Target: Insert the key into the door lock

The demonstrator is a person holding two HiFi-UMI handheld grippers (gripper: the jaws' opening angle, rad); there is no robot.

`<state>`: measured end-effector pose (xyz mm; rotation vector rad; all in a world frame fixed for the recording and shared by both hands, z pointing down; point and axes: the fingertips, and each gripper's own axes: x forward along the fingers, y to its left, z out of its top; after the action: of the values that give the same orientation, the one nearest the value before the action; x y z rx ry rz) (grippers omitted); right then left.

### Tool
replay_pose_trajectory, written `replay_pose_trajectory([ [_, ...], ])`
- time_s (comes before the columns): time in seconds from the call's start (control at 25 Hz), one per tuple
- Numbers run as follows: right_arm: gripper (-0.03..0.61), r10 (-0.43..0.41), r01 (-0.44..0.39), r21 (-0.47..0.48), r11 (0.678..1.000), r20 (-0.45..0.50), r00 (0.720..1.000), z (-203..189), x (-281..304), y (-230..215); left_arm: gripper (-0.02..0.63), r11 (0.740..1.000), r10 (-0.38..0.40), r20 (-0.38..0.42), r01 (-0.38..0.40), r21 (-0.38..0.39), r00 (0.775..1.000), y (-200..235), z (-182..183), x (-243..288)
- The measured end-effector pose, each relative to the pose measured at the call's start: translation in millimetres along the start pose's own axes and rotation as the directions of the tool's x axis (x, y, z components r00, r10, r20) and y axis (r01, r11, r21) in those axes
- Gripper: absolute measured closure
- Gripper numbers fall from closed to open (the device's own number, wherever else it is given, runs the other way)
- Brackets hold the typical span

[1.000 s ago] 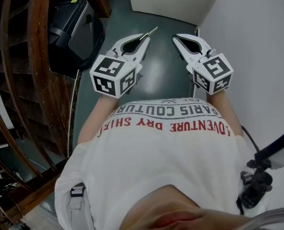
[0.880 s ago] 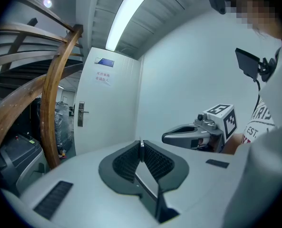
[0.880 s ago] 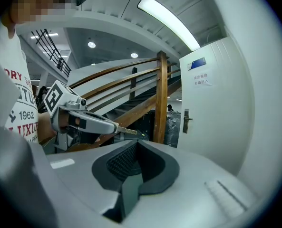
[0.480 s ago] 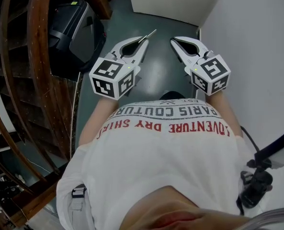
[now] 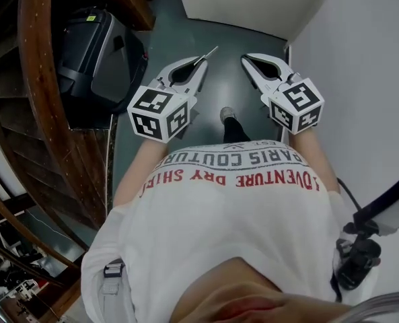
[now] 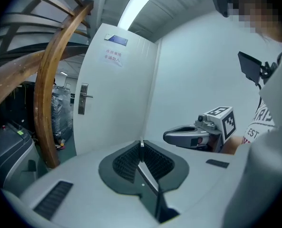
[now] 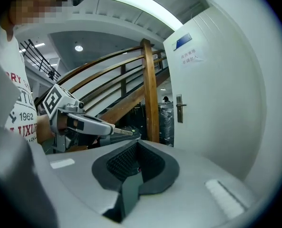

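Jaws of the left gripper (image 6: pixel 141 145) are clamped on the key (image 5: pixel 211 49), its blade poking past the tips. The right gripper (image 7: pixel 137 151) is closed and empty. The door lock (image 6: pixel 82 99) sits well ahead on the white door (image 6: pixel 119 113).

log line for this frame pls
left gripper: shut on key; right gripper: shut, empty; door: ahead, not reached; lock: no key yet

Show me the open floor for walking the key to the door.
Free: the green floor strip ahead, bordered by the black case on the left, the white wall on the right, and the door. Crowded: the left, with wooden railing and case.
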<state>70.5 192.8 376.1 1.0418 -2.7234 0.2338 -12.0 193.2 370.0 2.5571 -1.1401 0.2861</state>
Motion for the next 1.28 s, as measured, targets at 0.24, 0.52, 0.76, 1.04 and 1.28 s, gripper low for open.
replay_pose_trajectory([
  [0.24,0.577,-0.042,0.041,0.022,0.999,0.028,0.999,31,63,-147,0.592,0.999,-0.002,0.033,0.003,-0.045,0.999,68,61,128],
  [0.52,0.577,-0.043,0.047,-0.060,0.997,0.063,0.997,87,110,-229,0.591,0.999,0.043,0.090,-0.041,-0.022,0.995,118,129,191],
  [0.76,0.577,-0.020,0.028,-0.118,0.993,0.075,0.997,115,150,-244,0.591,0.997,0.078,0.137,-0.076,-0.020,0.987,163,152,195],
  [1.04,0.577,-0.028,0.033,-0.144,0.989,0.036,0.999,131,233,-286,0.592,0.997,0.074,0.146,-0.072,-0.016,0.987,246,172,236],
  [1.28,0.577,-0.059,0.057,-0.103,0.993,-0.015,0.998,129,325,-349,0.592,0.997,0.065,0.110,-0.059,-0.058,0.992,339,183,299],
])
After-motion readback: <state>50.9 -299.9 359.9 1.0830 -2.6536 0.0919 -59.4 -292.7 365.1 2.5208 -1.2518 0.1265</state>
